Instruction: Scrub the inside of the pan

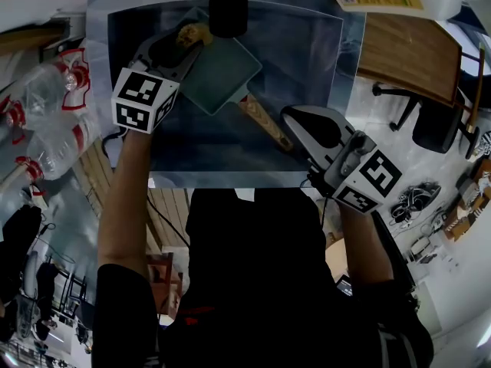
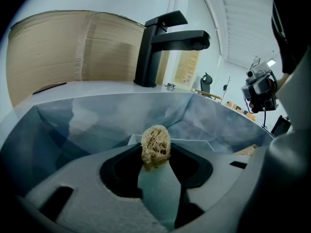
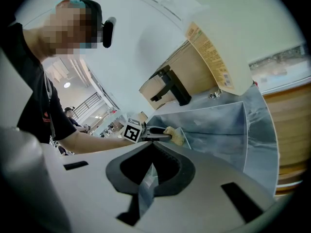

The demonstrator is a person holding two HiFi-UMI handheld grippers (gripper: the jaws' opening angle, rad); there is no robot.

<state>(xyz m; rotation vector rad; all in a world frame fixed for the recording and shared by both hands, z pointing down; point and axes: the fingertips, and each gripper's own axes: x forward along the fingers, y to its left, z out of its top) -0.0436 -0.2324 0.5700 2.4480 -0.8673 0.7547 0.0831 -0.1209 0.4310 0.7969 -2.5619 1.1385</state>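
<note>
head view looks steeply down from directly above the sink (image 1: pixel 207 144). left gripper view sits low inside the sink, close behind the sponge (image 2: pixel 155 142), facing the tap (image 2: pixel 160 42). right gripper view looks across the sink at the left gripper (image 3: pixel 167 135). all three share the sink interior

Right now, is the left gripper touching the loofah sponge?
Touching. The left gripper view shows the left gripper with its jaws closed on the lower end of the loofah sponge; the rest of it sticks out past their tips.
</note>
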